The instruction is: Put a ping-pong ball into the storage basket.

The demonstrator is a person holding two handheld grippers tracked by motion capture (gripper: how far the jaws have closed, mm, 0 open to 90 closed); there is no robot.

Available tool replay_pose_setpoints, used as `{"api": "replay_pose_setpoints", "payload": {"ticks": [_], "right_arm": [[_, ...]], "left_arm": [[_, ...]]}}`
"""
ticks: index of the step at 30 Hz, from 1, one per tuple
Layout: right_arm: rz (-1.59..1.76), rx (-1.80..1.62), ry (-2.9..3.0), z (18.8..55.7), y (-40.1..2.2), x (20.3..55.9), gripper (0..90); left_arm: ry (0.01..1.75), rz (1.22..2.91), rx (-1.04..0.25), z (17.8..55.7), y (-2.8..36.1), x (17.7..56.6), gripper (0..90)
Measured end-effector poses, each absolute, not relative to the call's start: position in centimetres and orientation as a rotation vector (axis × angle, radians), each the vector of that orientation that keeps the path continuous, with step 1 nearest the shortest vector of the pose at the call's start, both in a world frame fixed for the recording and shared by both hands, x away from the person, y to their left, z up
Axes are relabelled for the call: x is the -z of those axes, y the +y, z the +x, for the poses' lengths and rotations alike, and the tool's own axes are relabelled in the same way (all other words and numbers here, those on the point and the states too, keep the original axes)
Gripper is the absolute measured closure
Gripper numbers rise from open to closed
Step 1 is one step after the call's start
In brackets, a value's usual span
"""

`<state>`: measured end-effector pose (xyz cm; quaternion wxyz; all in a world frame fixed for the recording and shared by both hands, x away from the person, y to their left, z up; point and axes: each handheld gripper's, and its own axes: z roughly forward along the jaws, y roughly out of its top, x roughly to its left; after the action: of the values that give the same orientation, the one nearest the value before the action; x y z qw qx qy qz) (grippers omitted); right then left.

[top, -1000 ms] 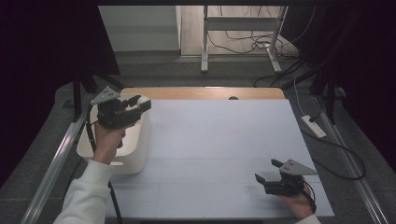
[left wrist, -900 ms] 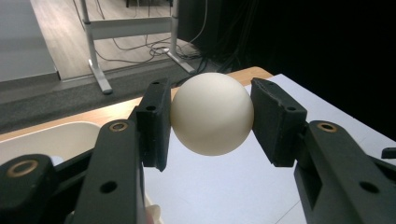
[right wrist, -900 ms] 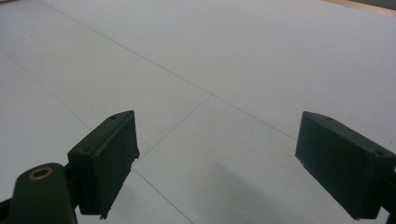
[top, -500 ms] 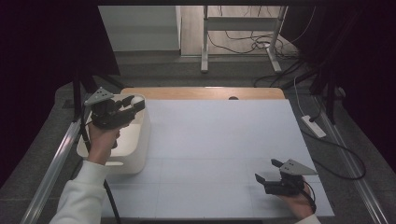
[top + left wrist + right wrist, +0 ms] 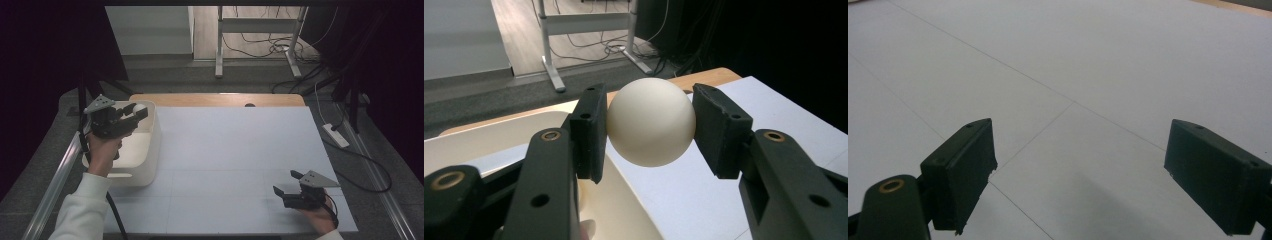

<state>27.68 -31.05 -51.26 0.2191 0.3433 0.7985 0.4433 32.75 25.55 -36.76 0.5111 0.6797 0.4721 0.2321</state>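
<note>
A cream-white ball (image 5: 651, 121) sits clamped between the black jaws of my left gripper (image 5: 649, 125). In the high view that left gripper (image 5: 134, 111) hovers over a white bin (image 5: 145, 150) at the table's left side, with the ball (image 5: 129, 107) held above the bin's far part. The bin's rim (image 5: 499, 131) curves below the jaws in the left gripper view. My right gripper (image 5: 286, 184) rests low at the front right of the white table top (image 5: 235, 150), open, with nothing between its pads (image 5: 963, 170).
A wooden strip (image 5: 220, 99) runs along the table's far edge. A white power strip (image 5: 336, 135) and cables lie on the floor to the right. A metal frame leg (image 5: 219, 45) stands beyond the table. Metal rails (image 5: 55, 175) flank the table.
My left gripper with the ball has drifted a little to the left and back over the bin. The right gripper has stayed put.
</note>
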Motion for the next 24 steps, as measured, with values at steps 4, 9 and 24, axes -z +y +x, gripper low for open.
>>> {"api": "replay_pose_setpoints", "payload": {"ticks": [4,9,24], "right_arm": [[0.950,-1.227,2.209,27.7,-31.1,51.3,12.7],[0.947,-1.221,2.214,27.7,-31.0,51.3,12.7],[0.949,-1.215,2.215,27.7,-31.0,51.3,12.7]], "left_arm": [[1.150,1.632,-0.564,32.7,25.9,36.8,50.7],[1.164,1.628,-0.575,32.6,26.4,36.9,50.7],[1.209,1.615,-0.597,32.5,27.9,37.3,50.7]]}}
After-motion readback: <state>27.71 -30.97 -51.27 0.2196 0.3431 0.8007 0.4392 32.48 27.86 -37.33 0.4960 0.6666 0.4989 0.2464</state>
